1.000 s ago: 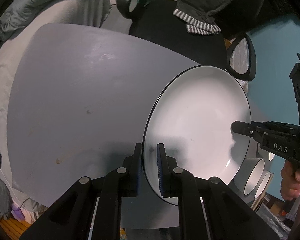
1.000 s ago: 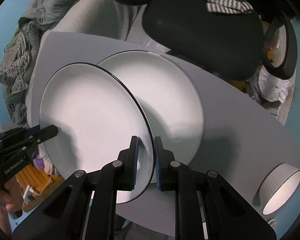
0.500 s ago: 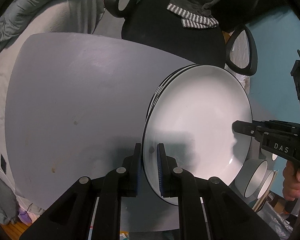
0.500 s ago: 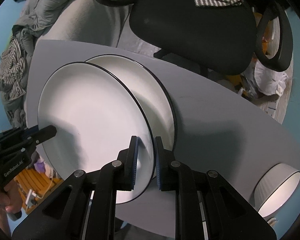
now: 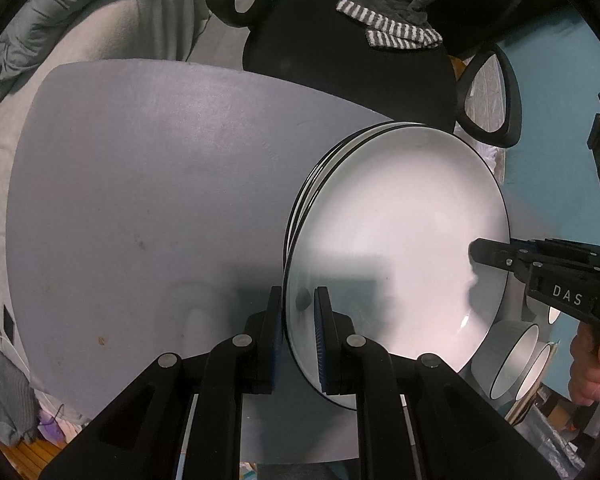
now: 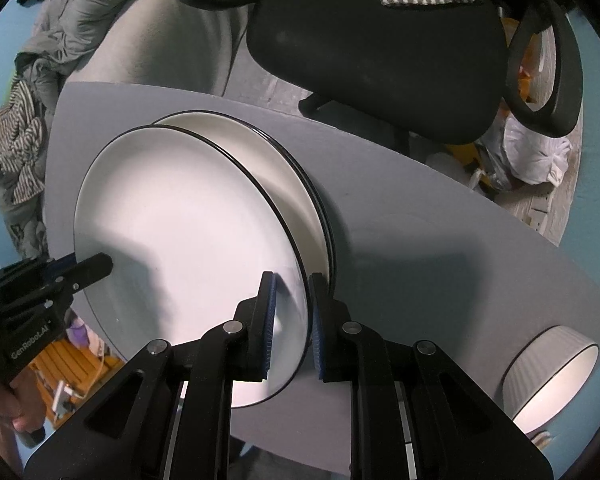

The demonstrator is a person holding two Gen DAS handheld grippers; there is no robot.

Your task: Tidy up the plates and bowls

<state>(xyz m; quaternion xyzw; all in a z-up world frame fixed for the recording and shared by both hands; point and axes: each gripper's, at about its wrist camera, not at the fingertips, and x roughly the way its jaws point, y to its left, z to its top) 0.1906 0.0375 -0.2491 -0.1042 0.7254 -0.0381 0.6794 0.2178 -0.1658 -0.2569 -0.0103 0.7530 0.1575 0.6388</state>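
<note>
Together, both grippers clamped one white plate [image 5: 400, 240] by opposite rims, held tilted just above the stacked plates [image 6: 296, 184] on the grey table [image 5: 140, 200]. The left gripper [image 5: 300, 332] pinched its rim at six o'clock in its own view; the right gripper [image 6: 291, 328] did likewise, showing at three o'clock from the left wrist. A ribbed bowl [image 6: 548, 376] sat at four o'clock, well apart. Beyond the table stood a black chair [image 6: 380, 40].
</note>
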